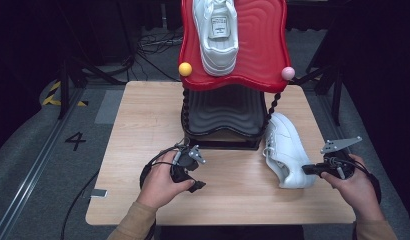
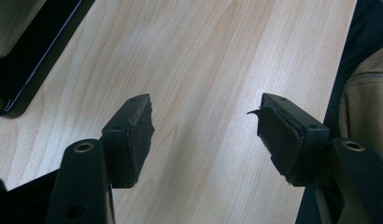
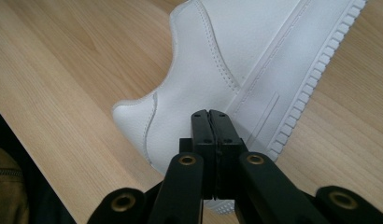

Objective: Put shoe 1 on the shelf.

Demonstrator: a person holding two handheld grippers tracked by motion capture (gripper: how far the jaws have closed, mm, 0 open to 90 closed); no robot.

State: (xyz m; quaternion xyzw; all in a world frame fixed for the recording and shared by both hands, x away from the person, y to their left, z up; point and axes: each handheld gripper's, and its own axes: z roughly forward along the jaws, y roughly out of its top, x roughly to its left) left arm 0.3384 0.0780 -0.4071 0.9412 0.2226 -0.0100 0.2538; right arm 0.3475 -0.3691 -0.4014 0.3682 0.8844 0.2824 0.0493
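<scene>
Two white sneakers are in the scene. One white sneaker (image 1: 288, 150) lies tipped on its side on the right part of the wooden tabletop (image 1: 143, 130), just beside the right front corner of a two-tier shoe rack; its ridged sole faces the right edge of the tabletop and its heel points toward the person. In the right gripper view the heel and side panel of this sneaker (image 3: 255, 60) sit directly ahead of the jaws.

The other white sneaker (image 1: 216, 32) rests flat on the rack's red top shelf (image 1: 263, 45), a wavy-edged, ribbed tray. An orange ball (image 1: 185, 69) caps the shelf's front left corner and a pink ball (image 1: 288, 73) caps its front right corner. Twisted black posts carry the red shelf above a black lower shelf (image 1: 223, 112), which stands on the tabletop near its middle.

The right tool (image 1: 309, 169) is held in the person's right hand (image 1: 355, 185) near the tabletop's right edge, its tip right at the fallen sneaker's heel. Its jaws are pressed together with nothing between them; whether the tip actually touches the shoe cannot be told.

The left tool (image 1: 193, 172) is held in the left hand (image 1: 160, 185) in front of the rack, over bare wood. Its jaws stand wide apart and hold nothing, as the left gripper view (image 2: 203, 130) shows, with a corner of the black lower shelf (image 2: 45, 51) at the upper left of that view.

Tan sleeves cover both forearms. Beyond the tabletop the grey floor carries cables and a painted numeral 4 (image 1: 75, 140).
</scene>
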